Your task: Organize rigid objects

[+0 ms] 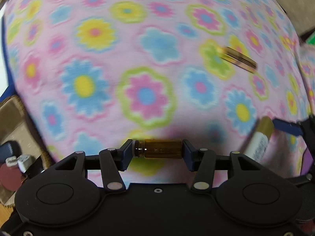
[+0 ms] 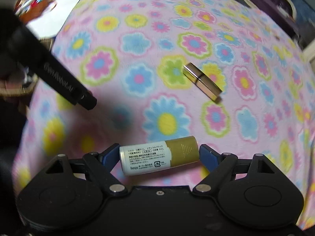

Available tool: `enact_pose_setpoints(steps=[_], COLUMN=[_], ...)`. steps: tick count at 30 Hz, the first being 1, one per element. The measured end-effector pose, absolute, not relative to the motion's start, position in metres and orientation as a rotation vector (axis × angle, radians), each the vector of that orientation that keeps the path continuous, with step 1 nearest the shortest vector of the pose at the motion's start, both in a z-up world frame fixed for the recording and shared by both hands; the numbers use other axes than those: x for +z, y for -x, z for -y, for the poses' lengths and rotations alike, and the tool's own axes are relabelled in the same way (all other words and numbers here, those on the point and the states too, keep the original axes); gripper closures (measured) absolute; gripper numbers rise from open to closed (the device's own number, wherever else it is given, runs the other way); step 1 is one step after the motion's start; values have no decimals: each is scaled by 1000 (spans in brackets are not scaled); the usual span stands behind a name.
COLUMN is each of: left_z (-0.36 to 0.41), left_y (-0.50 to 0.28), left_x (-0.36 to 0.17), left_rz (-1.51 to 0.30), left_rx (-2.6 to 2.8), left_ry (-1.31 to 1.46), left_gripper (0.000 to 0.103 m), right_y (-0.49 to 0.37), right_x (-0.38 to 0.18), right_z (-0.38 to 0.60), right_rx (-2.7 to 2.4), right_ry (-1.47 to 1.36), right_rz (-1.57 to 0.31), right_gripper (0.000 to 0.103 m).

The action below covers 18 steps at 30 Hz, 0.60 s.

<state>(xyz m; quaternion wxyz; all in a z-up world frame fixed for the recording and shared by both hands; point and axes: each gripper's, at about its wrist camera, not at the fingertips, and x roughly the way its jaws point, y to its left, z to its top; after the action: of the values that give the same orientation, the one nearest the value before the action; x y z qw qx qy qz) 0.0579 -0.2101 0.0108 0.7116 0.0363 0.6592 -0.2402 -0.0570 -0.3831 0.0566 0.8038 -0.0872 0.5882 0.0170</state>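
Two claws over a flowered blanket, each with a small container

The left claw [image 1: 158,149] is clamped end to end on a brown glass bottle [image 1: 160,148]. The right claw [image 2: 159,155] stands apart around a white tube with a gold cap [image 2: 159,155], a gap showing at the cap end. A gold lipstick case [image 2: 202,81] lies on the flowered blanket [image 2: 137,59] beyond.

You are working in a home: ahead of your fingers spreads a soft flowered blanket [image 2: 137,39], with household clutter [image 2: 45,2] crowded beyond its far-left edge.
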Motion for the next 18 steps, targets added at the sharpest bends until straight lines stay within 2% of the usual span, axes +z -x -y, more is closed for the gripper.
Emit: enact_pose_setpoints(steps=[6,18], left_z=[141,-14], left_y=[-76,-104], left_x=[8,-14], left_rz=[-1461,-1434], left_rx=[-400,1], left_ry=[31,275], left_gripper=[52,52], right_y=[27,-44], right_x=[58,51], right_z=[338,172], right_rx=[37,216], right_ry=[65,37], right_rz=[-1336,-1332], right_gripper=[17,17])
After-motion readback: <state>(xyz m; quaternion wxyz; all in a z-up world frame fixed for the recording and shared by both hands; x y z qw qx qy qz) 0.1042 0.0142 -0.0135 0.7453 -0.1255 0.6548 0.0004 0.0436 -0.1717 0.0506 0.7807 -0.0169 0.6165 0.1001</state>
